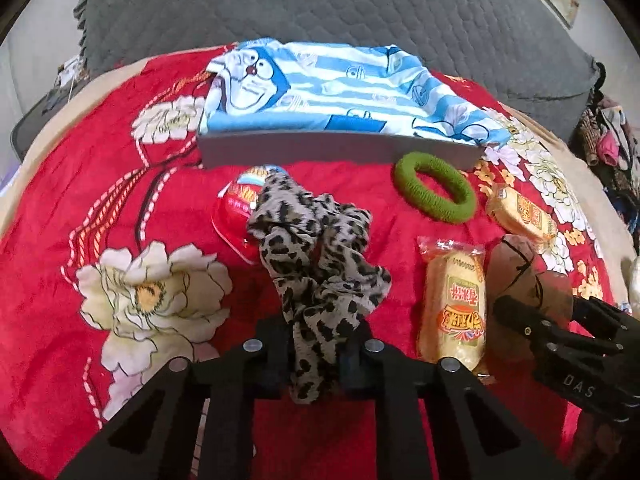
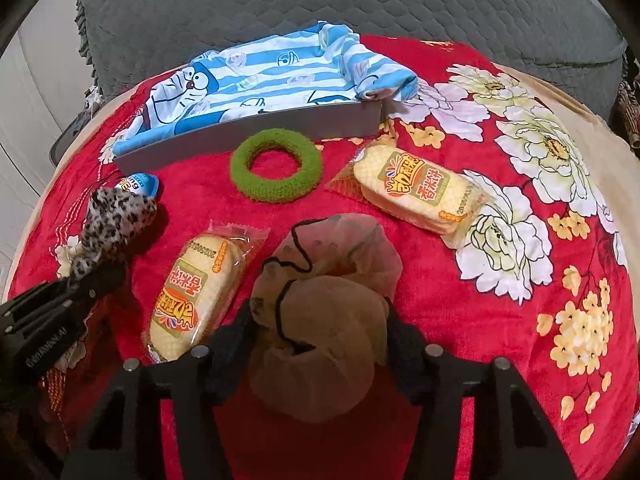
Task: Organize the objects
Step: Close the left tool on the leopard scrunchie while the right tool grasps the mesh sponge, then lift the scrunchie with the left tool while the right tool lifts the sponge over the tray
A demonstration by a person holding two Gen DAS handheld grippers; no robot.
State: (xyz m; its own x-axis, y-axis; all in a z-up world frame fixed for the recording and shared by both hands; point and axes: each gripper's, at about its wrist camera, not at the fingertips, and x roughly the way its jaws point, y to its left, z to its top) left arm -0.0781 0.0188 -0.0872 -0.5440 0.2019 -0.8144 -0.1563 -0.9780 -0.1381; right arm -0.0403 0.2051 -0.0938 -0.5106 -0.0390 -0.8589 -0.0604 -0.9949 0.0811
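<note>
My left gripper (image 1: 316, 344) is shut on a leopard-print cloth (image 1: 316, 248), which trails forward over a red plastic egg pack (image 1: 236, 208). In the right wrist view my right gripper (image 2: 318, 332) has its pads pressed on both sides of a beige sheer bundle with a black cord (image 2: 320, 312). Two yellow rice-cracker packs (image 2: 192, 292) (image 2: 420, 192) and a green fuzzy ring (image 2: 276, 139) lie on the blanket. Behind them a grey tray (image 2: 260, 132) holds a folded blue-striped cartoon shirt (image 2: 260, 76).
Everything lies on a red floral blanket (image 1: 80, 200) spread over a bed. A grey quilted cushion (image 1: 320, 8) runs along the back. A heap of clothes (image 1: 612, 144) sits past the blanket's right edge.
</note>
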